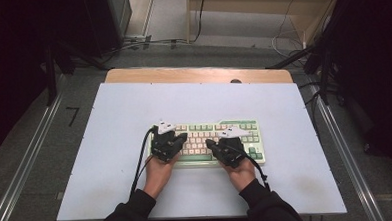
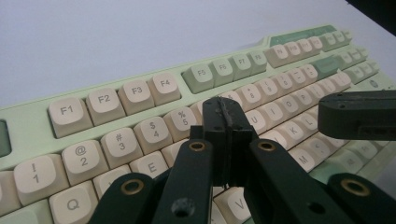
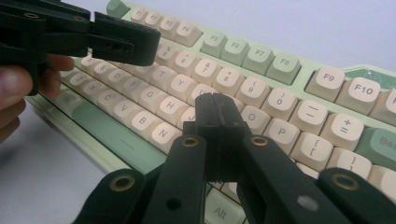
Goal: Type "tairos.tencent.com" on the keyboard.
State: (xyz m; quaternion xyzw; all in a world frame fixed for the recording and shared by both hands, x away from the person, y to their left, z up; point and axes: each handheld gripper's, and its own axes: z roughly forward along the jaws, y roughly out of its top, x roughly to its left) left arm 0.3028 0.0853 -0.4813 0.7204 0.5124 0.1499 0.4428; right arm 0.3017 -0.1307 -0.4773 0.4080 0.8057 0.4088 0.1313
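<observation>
Currently, I read the station as follows.

Keyboard [image 1: 205,142]: green case with cream keys, lying flat on the white mat [image 1: 134,108], near the mat's front half and a little right of its centre line.
Keyboard long axis: runs side to side across the mat, parallel to the mat's near edge; the function row faces away from me, the space-bar row toward me.
Left gripper [image 1: 181,136]: I hold it over the keyboard's left end. In the left gripper view [image 2: 227,112] its two jaws stand pressed together with nothing between them, the tip above the number row near the 5 and 6 keys.
Right gripper [image 1: 209,143]: I hold it over the keyboard's middle, toward the right half. In the right gripper view [image 3: 215,108] the jaws are likewise closed flat against each other, empty, the tip above the letter keys near the 9, 0 and O keys.
Gripper heading: both point inward toward the keyboard's centre, tips close to each other but apart.
Contact with keys: I cannot tell whether either tip touches a key.
Table [image 1: 197,74]: a wooden edge shows beyond the keyboard, past the mat's far edge.
</observation>
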